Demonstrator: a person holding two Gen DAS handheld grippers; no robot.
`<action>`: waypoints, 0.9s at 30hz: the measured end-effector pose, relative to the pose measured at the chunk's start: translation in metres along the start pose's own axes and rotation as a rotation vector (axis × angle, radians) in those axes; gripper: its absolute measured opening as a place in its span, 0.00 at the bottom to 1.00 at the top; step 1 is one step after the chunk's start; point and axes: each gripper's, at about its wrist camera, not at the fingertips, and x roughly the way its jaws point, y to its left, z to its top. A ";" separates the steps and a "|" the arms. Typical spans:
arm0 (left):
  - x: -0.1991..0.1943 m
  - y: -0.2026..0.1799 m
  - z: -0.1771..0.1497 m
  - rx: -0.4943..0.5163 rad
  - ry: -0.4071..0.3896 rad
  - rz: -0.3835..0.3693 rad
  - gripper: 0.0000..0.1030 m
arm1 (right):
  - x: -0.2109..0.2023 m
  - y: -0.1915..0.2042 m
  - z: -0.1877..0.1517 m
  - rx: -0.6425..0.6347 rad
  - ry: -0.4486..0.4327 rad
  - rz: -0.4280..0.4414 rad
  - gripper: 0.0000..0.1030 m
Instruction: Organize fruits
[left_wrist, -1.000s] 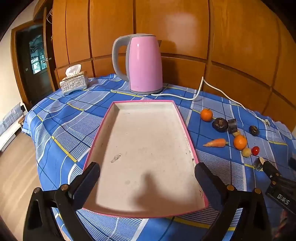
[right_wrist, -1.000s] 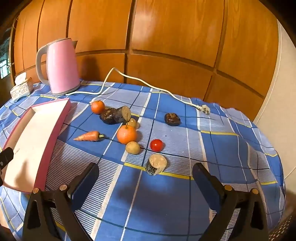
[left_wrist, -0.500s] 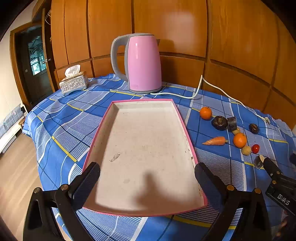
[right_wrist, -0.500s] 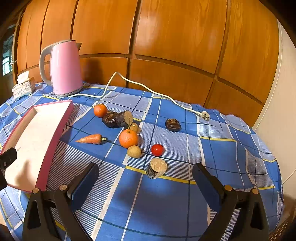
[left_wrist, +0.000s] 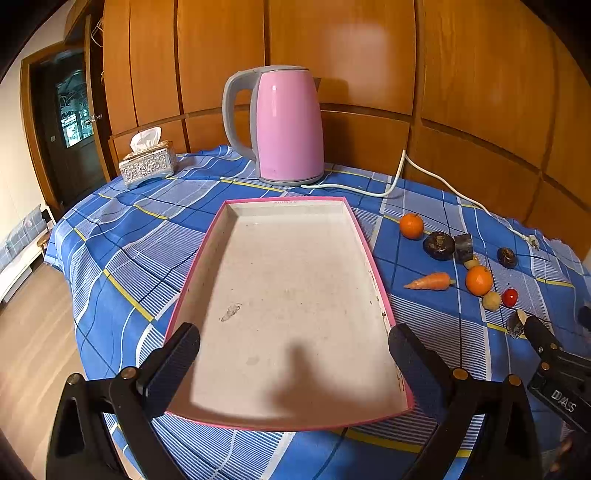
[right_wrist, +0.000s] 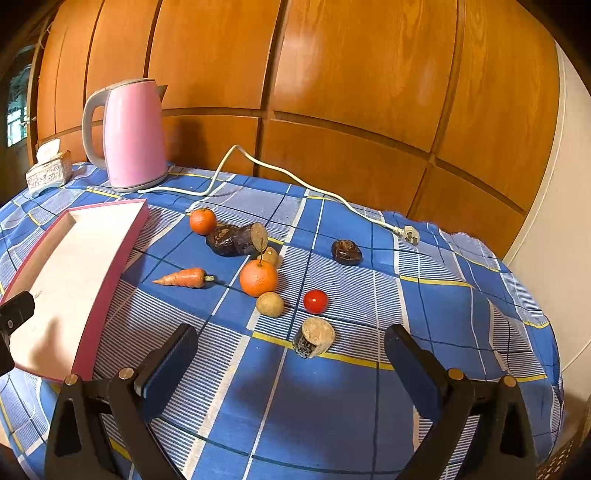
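A pink-rimmed empty tray (left_wrist: 236, 210) lies on the blue checked tablecloth; it also shows in the right wrist view (right_wrist: 122, 243). To its right lie loose items: two oranges (right_wrist: 258, 277) (right_wrist: 202, 221), a carrot (right_wrist: 183, 277), a cherry tomato (right_wrist: 315, 301), a small tan fruit (right_wrist: 270, 304), a cut tan-faced piece (right_wrist: 314, 337) and dark fruits (right_wrist: 236, 239) (right_wrist: 346, 252). My left gripper (left_wrist: 293, 354) is open over the tray's near end. My right gripper (right_wrist: 290, 354) is open and empty, just in front of the cut piece.
A pink kettle (left_wrist: 286, 127) stands behind the tray, its white cord and plug (right_wrist: 405, 232) trailing across the cloth. A silver tissue box (left_wrist: 148, 166) sits at the back left. Wooden wall panels close the back. The table edge drops to the floor on the left.
Both grippers have drawn back and risen slightly, so the tray and fruits sit a little farther off. Nothing was gripped or moved.
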 end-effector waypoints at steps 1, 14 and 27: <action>0.000 0.000 0.000 0.000 0.000 0.000 1.00 | 0.000 0.000 0.000 -0.001 0.000 0.000 0.99; 0.000 0.000 0.000 0.000 0.001 -0.003 1.00 | -0.001 0.001 0.001 -0.009 -0.006 -0.007 0.99; 0.000 -0.001 0.001 0.003 0.009 -0.008 1.00 | 0.003 -0.005 -0.001 0.020 0.008 0.034 0.99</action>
